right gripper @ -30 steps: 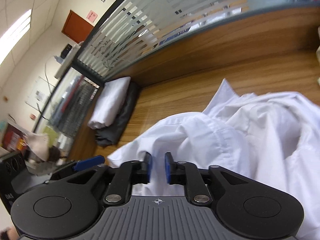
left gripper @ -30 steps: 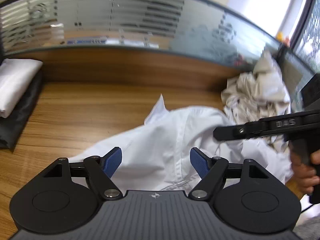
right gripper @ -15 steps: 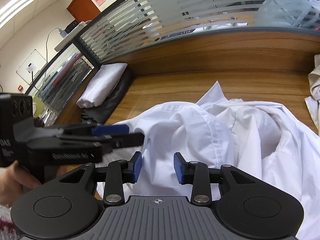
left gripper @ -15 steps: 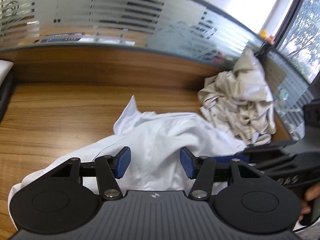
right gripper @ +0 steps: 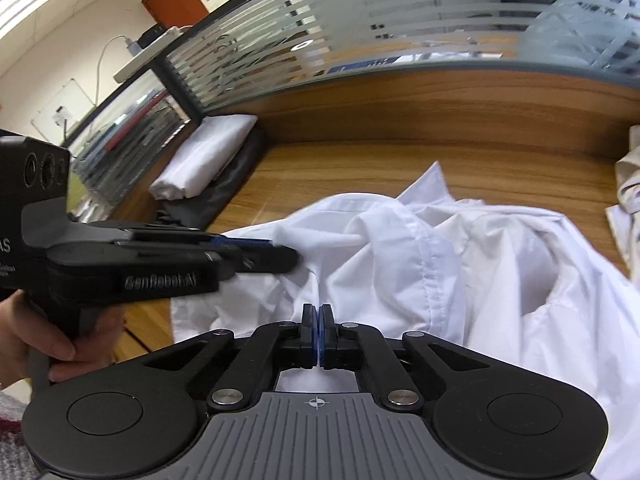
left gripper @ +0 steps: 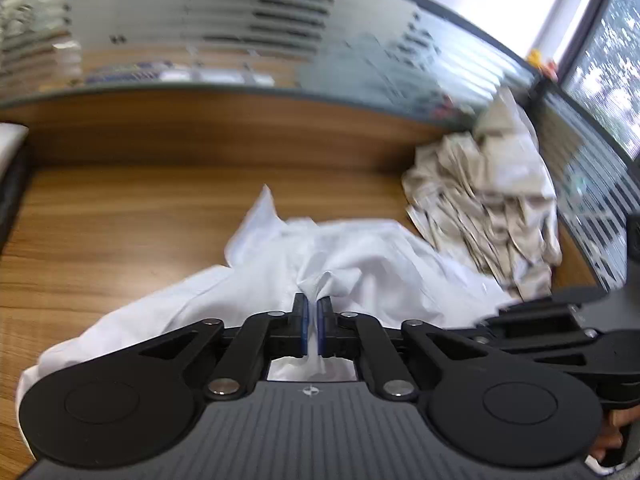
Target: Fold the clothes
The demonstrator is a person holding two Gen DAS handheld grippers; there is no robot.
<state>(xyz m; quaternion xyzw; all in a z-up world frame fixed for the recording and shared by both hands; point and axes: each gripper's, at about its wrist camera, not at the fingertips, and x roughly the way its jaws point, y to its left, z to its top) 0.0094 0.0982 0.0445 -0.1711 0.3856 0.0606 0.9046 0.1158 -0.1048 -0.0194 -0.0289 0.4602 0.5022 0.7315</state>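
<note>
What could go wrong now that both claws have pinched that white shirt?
The left gripper holds only a small bunched tuft of the white shirt, so the cloth might slip out when lifted. The right gripper also grips little cloth. The shirt's far edge lies against the beige clothes pile, which could drag along.

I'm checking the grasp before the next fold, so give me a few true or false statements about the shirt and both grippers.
1. The left gripper is shut on the white shirt. True.
2. The right gripper is wide open. False: its jaws are closed, with the shirt at its tips.
3. The shirt is neatly folded. False: it lies crumpled on the wooden table.
4. A crumpled beige garment lies beside the shirt. True.
5. A folded white garment rests on a dark one. True.
</note>
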